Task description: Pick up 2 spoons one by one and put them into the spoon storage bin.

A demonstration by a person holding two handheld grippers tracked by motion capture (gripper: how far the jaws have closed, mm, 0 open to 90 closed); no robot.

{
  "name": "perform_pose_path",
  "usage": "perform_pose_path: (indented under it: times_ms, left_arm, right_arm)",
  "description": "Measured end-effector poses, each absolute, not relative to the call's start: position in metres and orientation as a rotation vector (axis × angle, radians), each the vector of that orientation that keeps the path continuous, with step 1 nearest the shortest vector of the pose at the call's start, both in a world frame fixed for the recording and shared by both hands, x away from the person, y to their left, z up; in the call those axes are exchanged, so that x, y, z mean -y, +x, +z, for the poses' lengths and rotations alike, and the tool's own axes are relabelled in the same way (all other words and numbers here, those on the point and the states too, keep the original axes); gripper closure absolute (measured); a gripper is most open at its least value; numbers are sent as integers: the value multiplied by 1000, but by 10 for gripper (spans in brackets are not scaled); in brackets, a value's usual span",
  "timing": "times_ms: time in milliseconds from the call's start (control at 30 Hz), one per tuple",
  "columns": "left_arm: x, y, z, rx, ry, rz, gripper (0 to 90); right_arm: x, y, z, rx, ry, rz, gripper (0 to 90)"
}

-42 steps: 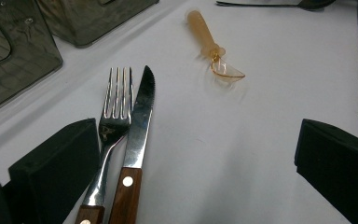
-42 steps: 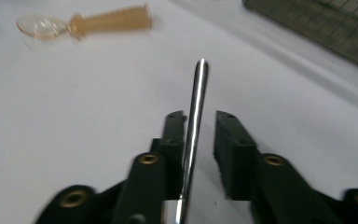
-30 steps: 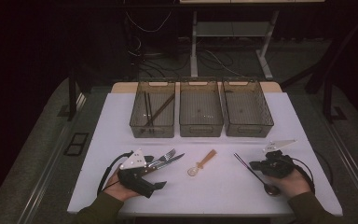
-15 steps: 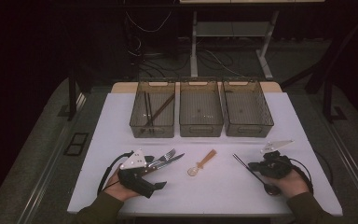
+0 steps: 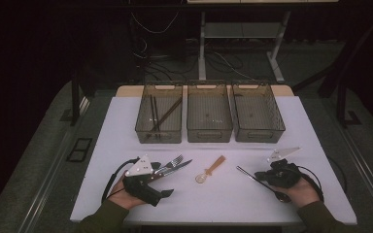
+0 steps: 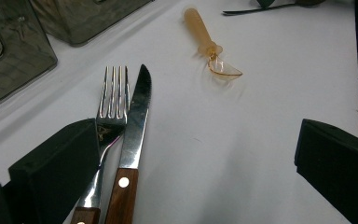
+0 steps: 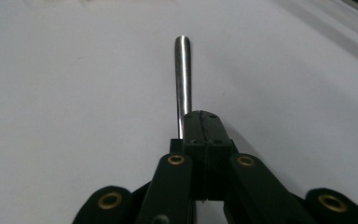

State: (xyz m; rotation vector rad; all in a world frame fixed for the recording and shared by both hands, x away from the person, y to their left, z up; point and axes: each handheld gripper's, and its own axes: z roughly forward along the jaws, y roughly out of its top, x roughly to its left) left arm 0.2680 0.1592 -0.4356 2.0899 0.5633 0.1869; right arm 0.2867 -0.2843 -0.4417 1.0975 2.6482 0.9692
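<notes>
The right gripper (image 5: 264, 175) sat low over the counter (image 5: 233, 199) at its right side, its fingers (image 7: 200, 126) closed on a metal spoon (image 7: 182, 84) whose handle stuck out ahead of them. The left gripper (image 5: 158, 171) rested at the near left with its fingers (image 6: 56, 163) open, a fork (image 6: 109, 109) and a knife (image 6: 135, 126) lying between them. An orange spoon (image 5: 211, 170) lay between the grippers.

The fork (image 6: 107, 109) and knife (image 6: 133, 140) handles run off the lower edge of the left gripper view. The right tongs (image 7: 203, 122) hide the metal handle's (image 7: 183, 84) near end, and whether they pinch it is unclear.
</notes>
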Motion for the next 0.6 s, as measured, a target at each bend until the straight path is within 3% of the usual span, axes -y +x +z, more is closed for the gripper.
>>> perform_pose_path:
  times_ms: [600]
  left_arm:
    - [-161,269,-436,-559,2097,190,0]
  right_arm:
    - [271,277,-435,-2700,982,996,899]
